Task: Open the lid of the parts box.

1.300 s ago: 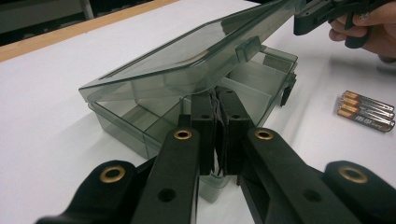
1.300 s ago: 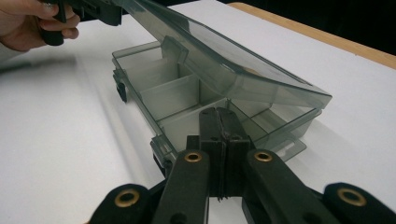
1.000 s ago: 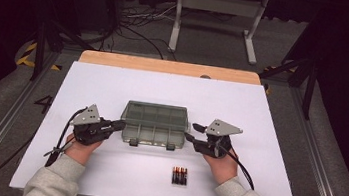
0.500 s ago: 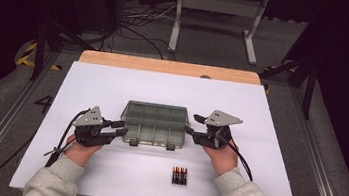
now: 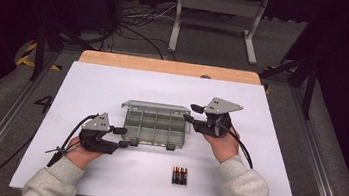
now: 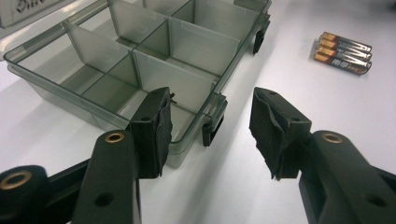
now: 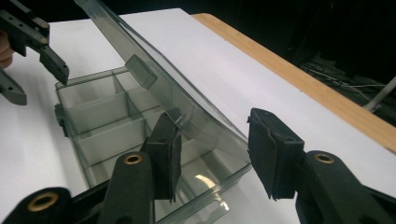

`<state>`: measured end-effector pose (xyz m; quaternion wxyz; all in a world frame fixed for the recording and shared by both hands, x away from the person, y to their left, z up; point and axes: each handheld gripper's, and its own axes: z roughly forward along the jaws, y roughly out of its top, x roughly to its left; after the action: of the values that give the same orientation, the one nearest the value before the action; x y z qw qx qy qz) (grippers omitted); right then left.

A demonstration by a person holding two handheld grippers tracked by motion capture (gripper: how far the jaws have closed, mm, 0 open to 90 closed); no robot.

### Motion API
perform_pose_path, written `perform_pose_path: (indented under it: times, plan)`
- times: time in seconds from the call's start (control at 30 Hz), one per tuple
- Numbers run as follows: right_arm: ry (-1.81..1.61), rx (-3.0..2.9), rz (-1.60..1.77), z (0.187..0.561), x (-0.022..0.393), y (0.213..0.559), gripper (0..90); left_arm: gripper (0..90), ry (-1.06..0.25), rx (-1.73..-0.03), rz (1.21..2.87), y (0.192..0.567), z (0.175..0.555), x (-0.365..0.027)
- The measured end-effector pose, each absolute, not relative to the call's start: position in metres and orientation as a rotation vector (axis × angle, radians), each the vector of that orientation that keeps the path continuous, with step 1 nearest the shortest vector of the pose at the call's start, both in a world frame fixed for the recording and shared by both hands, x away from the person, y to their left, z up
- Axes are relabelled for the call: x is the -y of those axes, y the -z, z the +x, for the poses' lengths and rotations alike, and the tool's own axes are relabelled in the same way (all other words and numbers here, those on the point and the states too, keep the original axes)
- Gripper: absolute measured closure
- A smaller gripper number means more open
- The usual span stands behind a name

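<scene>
Jaws of both the left gripper (image 5: 125,138) and right gripper (image 5: 188,117) stand released; the smoke-grey clear plastic compartment box (image 5: 155,127), mid-table, now has its hinged lid (image 7: 154,79) raised, exposing empty compartments for loading.

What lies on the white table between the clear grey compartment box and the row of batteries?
Nothing: in the high view, bare white table separates the clear grey compartment box from the row of batteries.

A clear grey organizer box (image 5: 154,125) is set mid-table, its lid (image 7: 154,79) raised at a tilt. Four batteries (image 5: 179,175) are laid side by side nearer, slightly right.
</scene>
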<state>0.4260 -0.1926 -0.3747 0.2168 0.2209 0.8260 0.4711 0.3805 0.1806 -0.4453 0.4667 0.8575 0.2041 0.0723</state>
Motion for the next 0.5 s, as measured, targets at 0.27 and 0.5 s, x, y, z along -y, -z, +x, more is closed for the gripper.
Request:
perform_pose_path:
  times: [0.27,0.5]
  plan:
    - [-1.325,-2.287,0.605,0.441,0.190,0.364,61.3,48.8,-0.180,-0.510,2.101,0.446,0.381,-0.180]
    - [-1.341,-2.272,0.624,0.460,0.188,0.355,63.1,49.0,-0.178,-0.512,2.097,0.446,0.382,-0.180]
